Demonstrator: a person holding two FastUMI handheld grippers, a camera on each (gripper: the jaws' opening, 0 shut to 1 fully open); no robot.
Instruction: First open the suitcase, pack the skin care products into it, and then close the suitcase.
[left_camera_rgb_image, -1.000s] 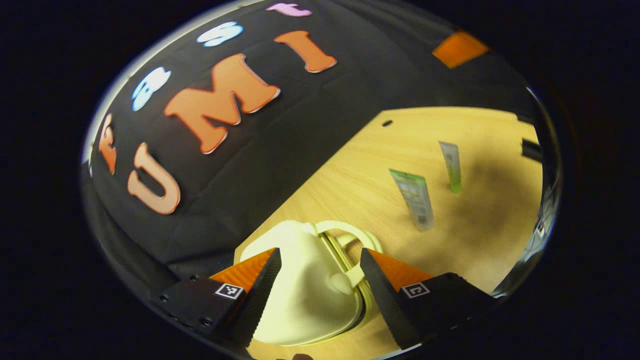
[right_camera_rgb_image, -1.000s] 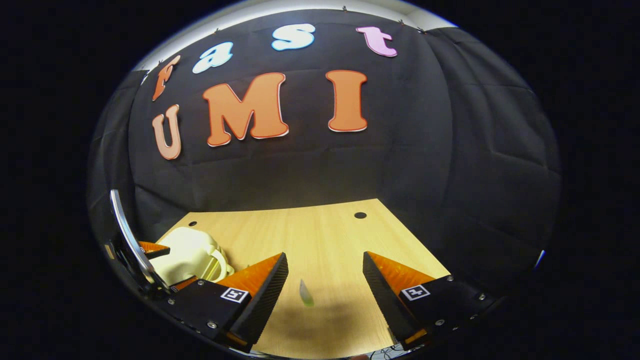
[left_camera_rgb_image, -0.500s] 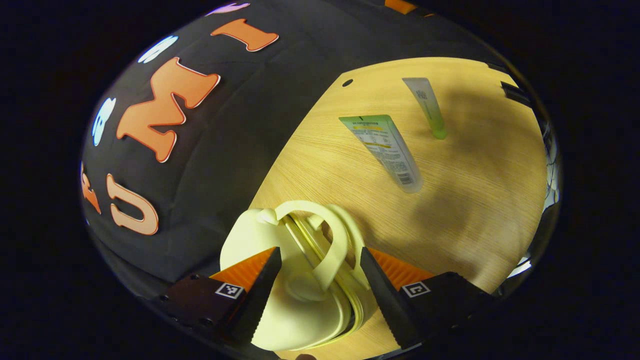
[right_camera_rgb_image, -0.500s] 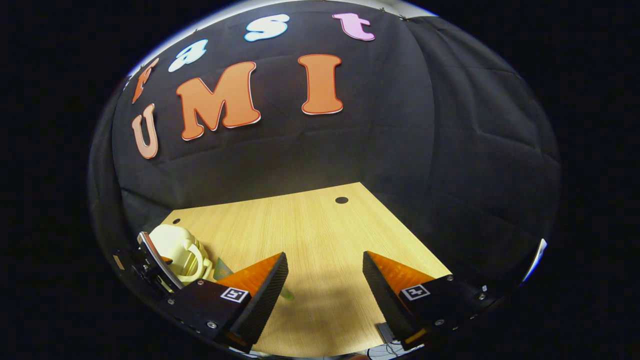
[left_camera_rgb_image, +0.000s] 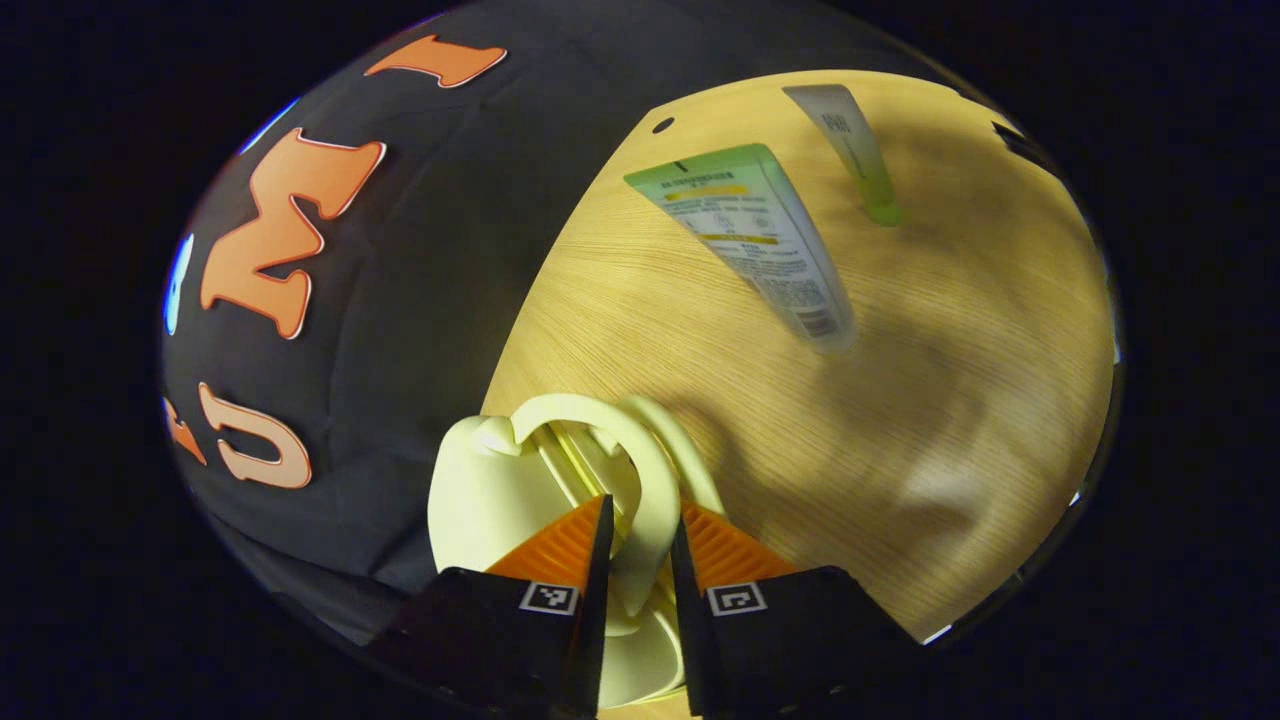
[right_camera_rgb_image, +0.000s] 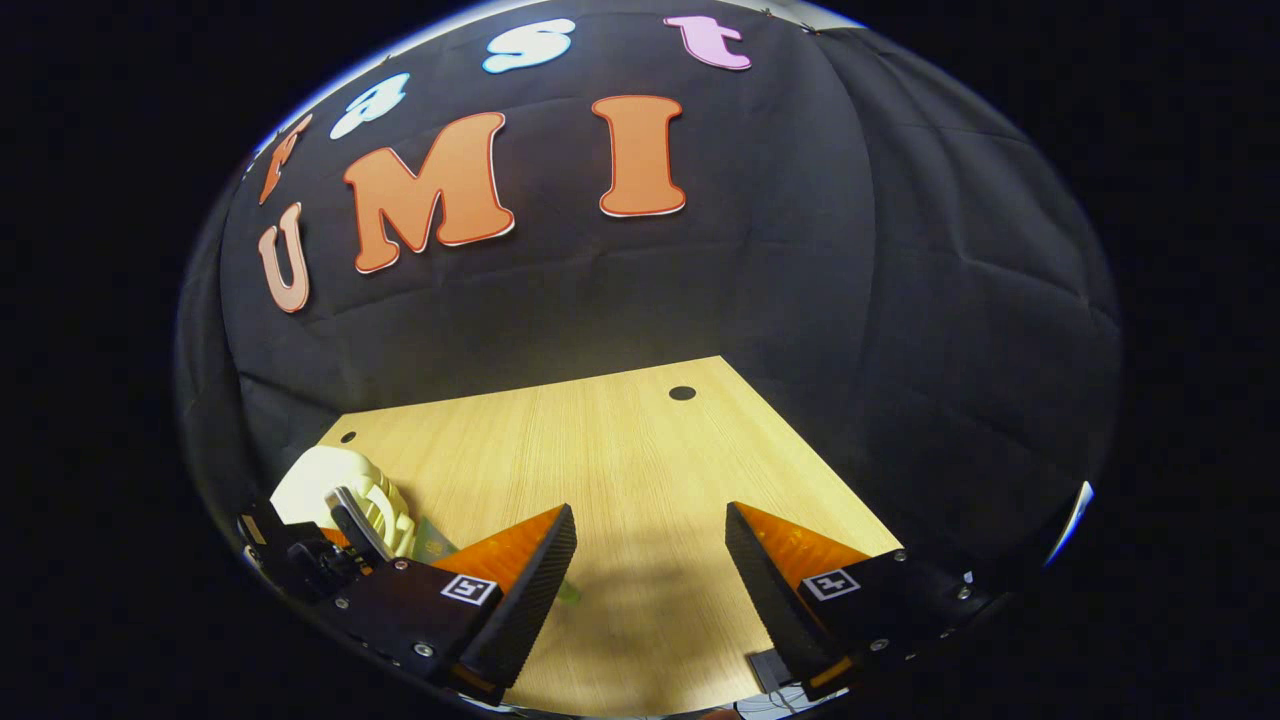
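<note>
while the left gripper (left_camera_rgb_image: 636, 560) clamps both fingers on the pale handle (left_camera_rgb_image: 655, 470) of the cream suitcase (left_camera_rgb_image: 480, 490), the case sits closed on the wooden table (left_camera_rgb_image: 950, 400) against the black wall cloth. beyond the suitcase a wide green-topped tube (left_camera_rgb_image: 760, 240) lies flat, and a slimmer tube (left_camera_rgb_image: 850, 150) lies just past it. well to the side of the suitcase (right_camera_rgb_image: 330, 480), the right gripper (right_camera_rgb_image: 650, 570) hangs spread wide over bare wood, grasping nothing.
</note>
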